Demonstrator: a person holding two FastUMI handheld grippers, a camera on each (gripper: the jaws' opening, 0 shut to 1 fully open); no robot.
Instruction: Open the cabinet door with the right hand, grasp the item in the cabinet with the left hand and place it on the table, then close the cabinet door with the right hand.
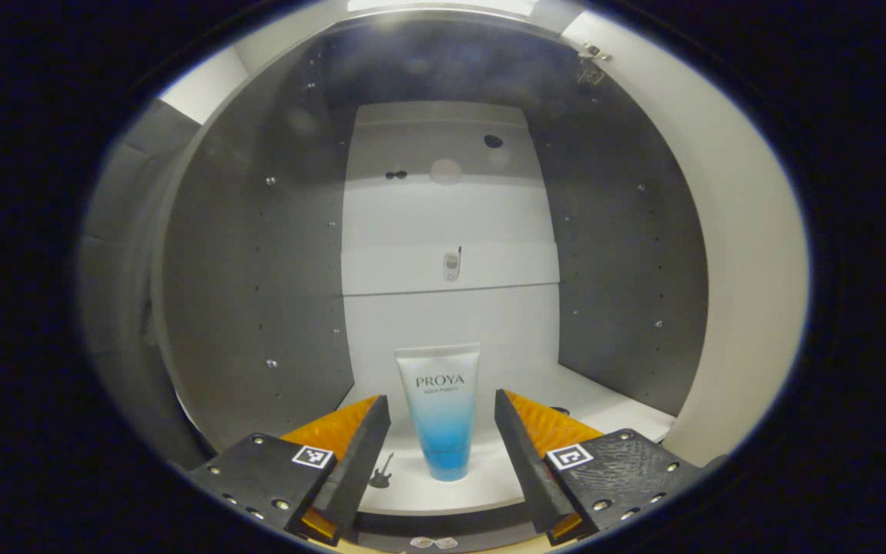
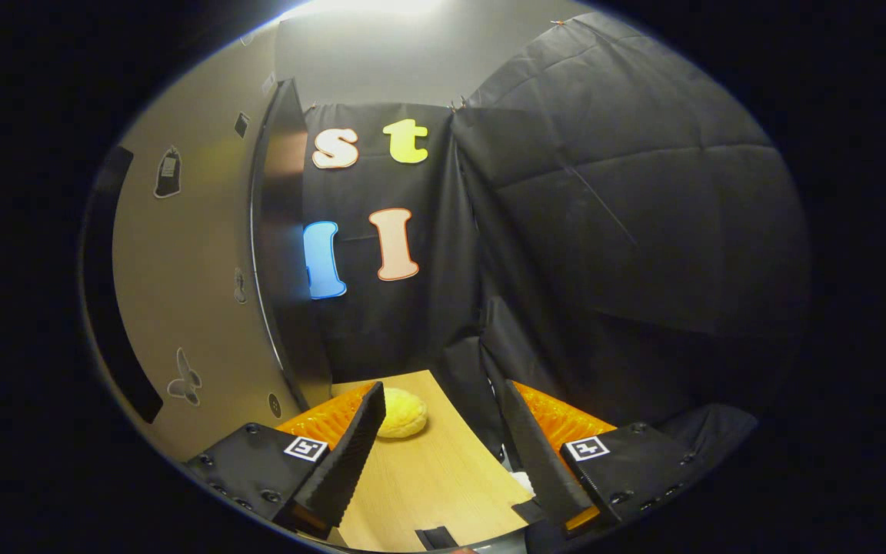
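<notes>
in cabinet (image 1: pixel 627 254), tube (image 1: pixel 440 412) upright (cap down); l gripper (image 1: pixel 443 427) spread w/ nothing held; r gripper (image 2: pixel 443 431) same.

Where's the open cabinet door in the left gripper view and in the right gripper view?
Left gripper view: the cabinet door is the pale panel curving down the right side, right of the tube.
Right gripper view: the door is the pale stickered panel on the left, left of the wooden table.
Shared landmark: the door itself, seen from opposite faces.
</notes>
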